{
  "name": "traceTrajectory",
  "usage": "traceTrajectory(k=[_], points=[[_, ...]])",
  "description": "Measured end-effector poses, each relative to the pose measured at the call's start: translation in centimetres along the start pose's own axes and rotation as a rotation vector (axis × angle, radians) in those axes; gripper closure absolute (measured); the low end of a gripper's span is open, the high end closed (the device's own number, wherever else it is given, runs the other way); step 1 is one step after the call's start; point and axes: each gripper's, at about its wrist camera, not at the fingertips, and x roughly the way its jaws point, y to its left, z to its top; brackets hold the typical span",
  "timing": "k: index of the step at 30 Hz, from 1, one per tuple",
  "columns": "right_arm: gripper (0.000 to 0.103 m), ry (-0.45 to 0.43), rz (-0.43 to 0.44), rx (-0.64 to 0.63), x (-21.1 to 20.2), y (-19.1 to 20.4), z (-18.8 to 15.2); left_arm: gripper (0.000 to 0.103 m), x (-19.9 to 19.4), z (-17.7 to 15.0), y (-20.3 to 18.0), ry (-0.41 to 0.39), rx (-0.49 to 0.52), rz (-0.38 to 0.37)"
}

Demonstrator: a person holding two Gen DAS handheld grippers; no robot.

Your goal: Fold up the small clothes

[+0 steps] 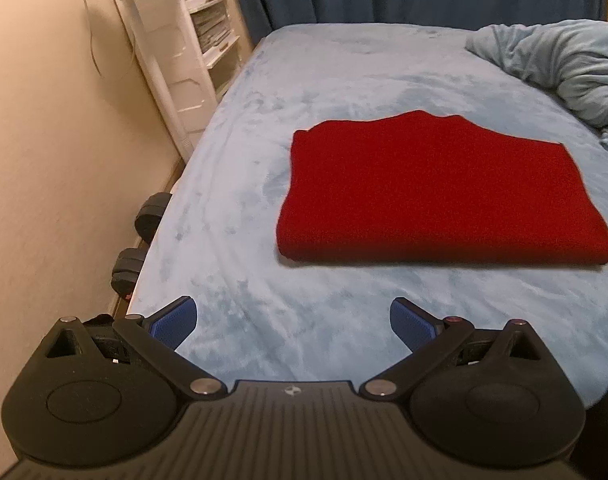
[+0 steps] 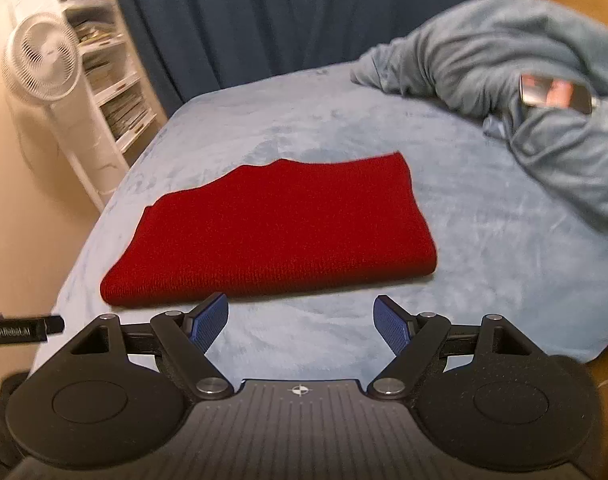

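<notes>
Left wrist view showed my left claw (image 1: 293, 330) wide open with nothing between its blue pads (image 1: 175, 322). The red cloth (image 1: 436, 192) lay flat on the blue bed cover (image 1: 243, 160), ahead of that claw and a bit to its right, not touching it. It looked folded over at least once, with a thick rounded edge nearest me.

My right claw (image 2: 301, 326) was open too, and empty. The red cloth sat just ahead of it and off to its left, close to the left pad (image 2: 207, 322).

I think the next job was one more fold. To do it well, I should have slid each claw low under one near corner, pinched every layer together, and lifted both corners at the same speed so the cloth stayed straight. A pinch on only the top layer would have pulled the fold open.

Only the right wrist view showed a shiny flat thing (image 2: 556, 94) tucked in the bunched blanket (image 2: 504, 52), too blurry to name. Only the left wrist view showed dark round weights (image 1: 143, 240) on the floor beside the bed.
</notes>
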Motion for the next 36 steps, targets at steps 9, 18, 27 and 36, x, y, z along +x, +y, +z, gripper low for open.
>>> traceTrajectory(k=[9, 18, 27, 36], points=[[0.022, 0.016, -0.035, 0.043, 4.8, -1.2, 1.9, 0.000, 4.2, 3.6, -0.5, 0.004, -0.021, 0.017], [0.022, 0.050, -0.065, 0.087, 8.4, -2.8, 2.3, 0.000, 7.6, 4.8, -1.8, 0.028, 0.000, 0.017], [0.022, 0.200, -0.035, 0.658, 16.5, -11.4, 0.7, 0.000, 13.8, 4.6, -1.7, 0.062, 0.032, 0.153], [0.020, 0.111, 0.057, 1.007, 20.8, -16.1, -0.2, 0.000, 18.1, 5.0, 3.3, 0.093, -0.086, 0.240]])
